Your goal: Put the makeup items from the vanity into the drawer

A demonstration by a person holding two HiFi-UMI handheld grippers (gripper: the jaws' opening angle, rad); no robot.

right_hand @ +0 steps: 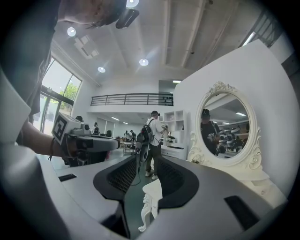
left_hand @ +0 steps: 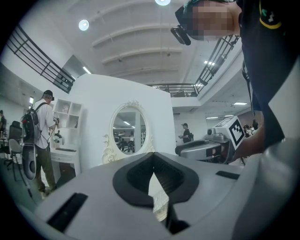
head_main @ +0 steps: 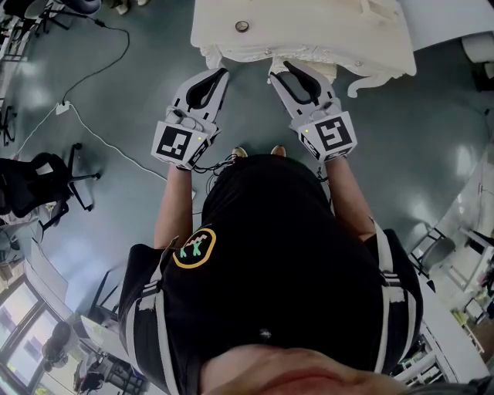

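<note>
You stand facing the white carved vanity (head_main: 363, 46), with both tongs held level and side by side at its front edge. Your left tongs (head_main: 221, 74) are pressed together at the tips, with nothing caught in them. Your right tongs (head_main: 278, 66) stand a little apart. Through the narrow gap you see the grey-green glossy floor (right_hand: 134, 199) and a white scrolled leg (right_hand: 148, 206) of the vanity, but nothing sits between the pads.

On the worktop (head_main: 309, 19), well back from both tongs, lies one small round dark-rimmed item (head_main: 242, 26). From above you cannot tell what kind of makeup item it is. No view lets you pick the drawer out from the carved front.

Behind the worktop rises an oval mirror in a white carved frame (right_hand: 227, 126). Off to your left, well apart from you, a person with a backpack (left_hand: 42, 126) stands beside a white shelf unit (left_hand: 68, 117).
</note>
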